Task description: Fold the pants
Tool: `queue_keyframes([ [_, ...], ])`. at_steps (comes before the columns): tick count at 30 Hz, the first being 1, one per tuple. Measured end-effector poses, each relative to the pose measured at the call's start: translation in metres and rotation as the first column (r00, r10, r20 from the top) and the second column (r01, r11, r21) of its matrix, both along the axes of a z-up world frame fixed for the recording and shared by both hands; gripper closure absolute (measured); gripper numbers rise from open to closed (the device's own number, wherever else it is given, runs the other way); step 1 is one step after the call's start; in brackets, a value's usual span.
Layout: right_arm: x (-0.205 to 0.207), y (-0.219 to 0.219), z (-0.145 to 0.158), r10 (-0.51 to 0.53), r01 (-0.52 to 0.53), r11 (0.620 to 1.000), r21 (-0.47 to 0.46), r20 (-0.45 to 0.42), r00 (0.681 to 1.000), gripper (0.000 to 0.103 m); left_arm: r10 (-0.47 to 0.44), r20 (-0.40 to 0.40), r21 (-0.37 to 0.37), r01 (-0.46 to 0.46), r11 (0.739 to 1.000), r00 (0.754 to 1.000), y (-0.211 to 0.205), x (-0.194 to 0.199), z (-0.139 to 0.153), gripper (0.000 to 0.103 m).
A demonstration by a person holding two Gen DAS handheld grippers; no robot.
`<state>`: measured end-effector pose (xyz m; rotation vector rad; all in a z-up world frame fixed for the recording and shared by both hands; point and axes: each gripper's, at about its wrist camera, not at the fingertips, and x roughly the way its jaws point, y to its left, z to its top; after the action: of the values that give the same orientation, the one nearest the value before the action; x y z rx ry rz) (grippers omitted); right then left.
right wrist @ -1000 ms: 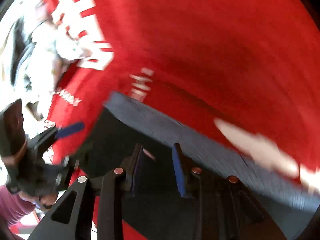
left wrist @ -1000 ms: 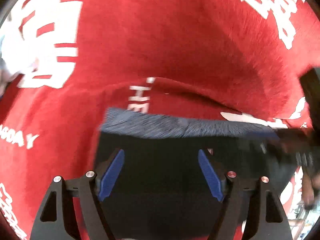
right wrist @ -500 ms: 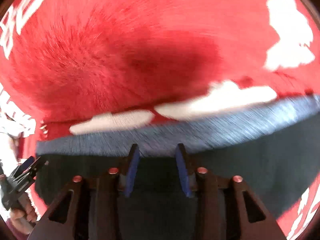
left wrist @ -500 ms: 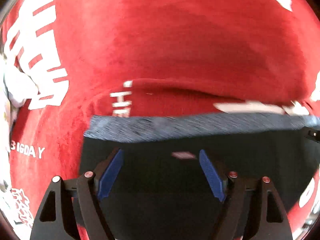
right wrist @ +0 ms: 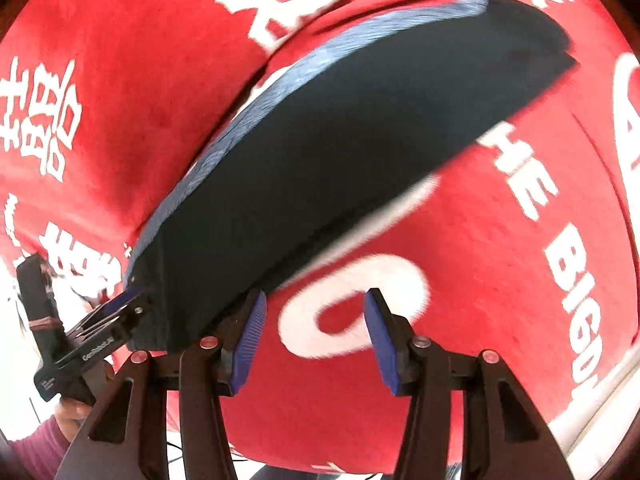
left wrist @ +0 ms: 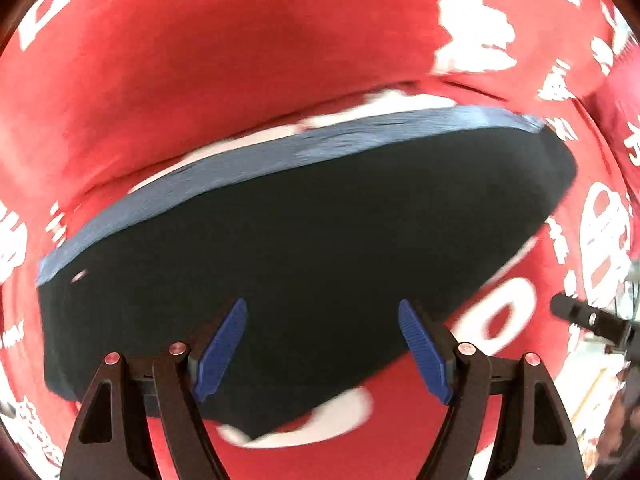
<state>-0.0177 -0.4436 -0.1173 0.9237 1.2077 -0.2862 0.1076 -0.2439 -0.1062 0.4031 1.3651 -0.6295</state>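
A red cloth printed with white lettering covered the worktop from edge to edge, and on it lay the dark pants, folded into a compact slab with a blue-grey ribbed band running along the far edge. A second before, both wrist views showed the garment filling the space between the fingers; by this moment the cameras had drawn back and to the side, so the whole bundle sat in view, flat on the cloth and apparently released. That suggested a fold had just been laid down and let go, with the task probably near its end or awaiting one last tidy.

The left hand-held gripper hung over the near edge of the pants with its blue pads well apart and nothing pinched between them. The right hand-held gripper had just been opening; its pads stood apart over bare red cloth, just beside the garment's near corner, with no fabric between them.

In the right wrist view the left tool appeared at the lower left, held by a person's hand in a mauve sleeve. The fabric looked soft, matte and free of obvious wrinkles, though motion blur smeared its edges.
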Motion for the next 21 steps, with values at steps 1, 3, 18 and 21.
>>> queue_keyframes([
  [1,-0.008,-0.003,0.003,-0.023,0.023,1.000,0.003,0.016,1.000,0.045,-0.017,-0.001,0.002,0.017,1.000,1.000,-0.014,-0.005,0.001,0.024],
  [3,-0.023,-0.009,0.007,-0.059,0.059,0.998,-0.001,0.045,0.997,0.045,-0.053,-0.001,0.017,0.053,0.998,0.999,-0.043,-0.009,-0.003,0.024],
  [18,-0.101,-0.076,0.061,-0.243,0.243,0.970,0.025,0.201,0.949,0.038,-0.206,0.048,0.236,0.189,0.953,0.977,-0.175,-0.046,-0.041,0.024],
  [21,-0.124,-0.091,0.060,-0.294,0.292,0.956,0.041,0.193,0.936,0.038,-0.243,0.078,0.273,0.214,0.938,0.967,-0.183,-0.053,-0.041,0.024],
])
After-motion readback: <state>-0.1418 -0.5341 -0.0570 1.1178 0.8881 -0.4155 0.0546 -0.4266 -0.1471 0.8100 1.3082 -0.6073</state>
